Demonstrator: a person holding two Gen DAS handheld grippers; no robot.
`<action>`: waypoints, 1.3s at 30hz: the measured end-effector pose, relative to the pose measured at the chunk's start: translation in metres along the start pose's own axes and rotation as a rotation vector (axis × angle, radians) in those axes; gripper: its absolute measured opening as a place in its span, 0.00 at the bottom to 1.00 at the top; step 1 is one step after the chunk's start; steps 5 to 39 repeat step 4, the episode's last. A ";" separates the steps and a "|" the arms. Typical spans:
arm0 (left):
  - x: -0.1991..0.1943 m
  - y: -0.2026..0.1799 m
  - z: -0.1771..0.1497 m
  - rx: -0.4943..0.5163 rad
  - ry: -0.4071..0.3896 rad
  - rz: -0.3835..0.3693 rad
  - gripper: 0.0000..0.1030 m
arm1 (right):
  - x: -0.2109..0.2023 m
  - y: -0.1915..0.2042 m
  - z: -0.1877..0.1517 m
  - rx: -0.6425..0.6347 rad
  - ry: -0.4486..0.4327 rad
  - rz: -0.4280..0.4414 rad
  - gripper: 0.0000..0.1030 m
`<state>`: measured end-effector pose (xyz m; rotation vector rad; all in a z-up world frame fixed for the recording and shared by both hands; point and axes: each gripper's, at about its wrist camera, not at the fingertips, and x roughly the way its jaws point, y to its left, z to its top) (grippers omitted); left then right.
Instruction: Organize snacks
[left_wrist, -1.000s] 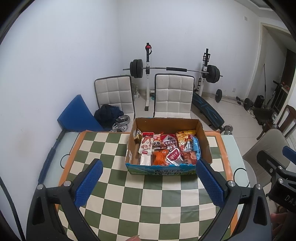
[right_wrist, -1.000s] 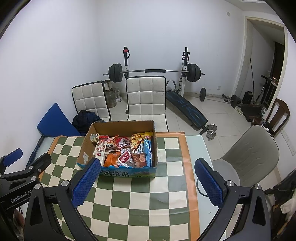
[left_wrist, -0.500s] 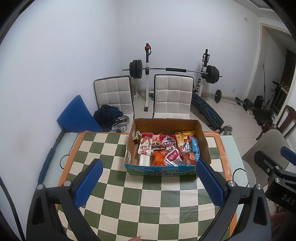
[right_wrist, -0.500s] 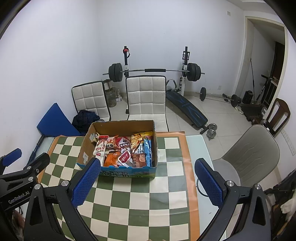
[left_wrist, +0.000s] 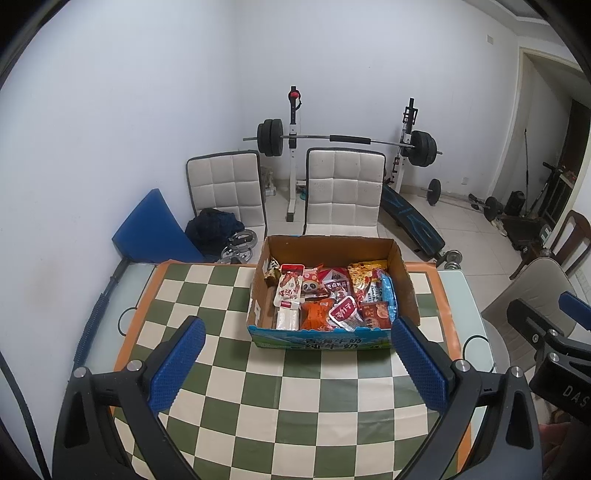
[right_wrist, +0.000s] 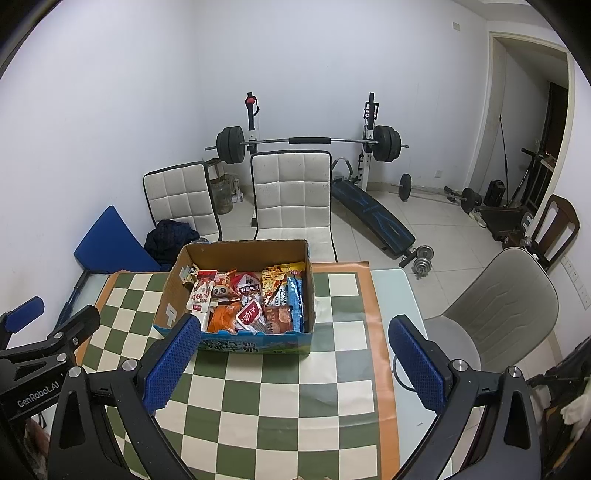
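Note:
An open cardboard box (left_wrist: 404, 280) with a blue printed front stands on the far half of a green-and-white checkered tablecloth (left_wrist: 295, 406). It holds several snack packets (left_wrist: 325, 299), red, orange, yellow and blue. The box also shows in the right wrist view (right_wrist: 310, 280), left of centre. My left gripper (left_wrist: 295, 363) is open and empty, held above the table in front of the box. My right gripper (right_wrist: 291, 360) is open and empty, to the right of the box's near edge. Each gripper shows at the edge of the other's view.
Two white padded chairs (left_wrist: 343, 192) stand behind the table. A barbell rack (left_wrist: 343, 138) and a bench (left_wrist: 410, 221) are against the back wall. A grey chair (right_wrist: 506, 314) is at the table's right side. A blue pad (left_wrist: 151, 232) leans at the left wall.
Both grippers have drawn back slightly from the box; it looks a little farther away. Nothing was picked up or moved.

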<state>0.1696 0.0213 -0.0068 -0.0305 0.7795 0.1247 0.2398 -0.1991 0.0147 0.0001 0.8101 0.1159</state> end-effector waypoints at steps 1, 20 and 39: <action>0.000 -0.001 0.000 0.000 -0.002 -0.001 1.00 | 0.000 0.000 0.000 0.000 0.000 0.000 1.00; 0.000 -0.002 0.000 0.005 -0.007 0.000 1.00 | 0.001 0.000 0.000 0.001 0.001 0.001 1.00; 0.000 -0.002 0.000 0.005 -0.007 0.000 1.00 | 0.001 0.000 0.000 0.001 0.001 0.001 1.00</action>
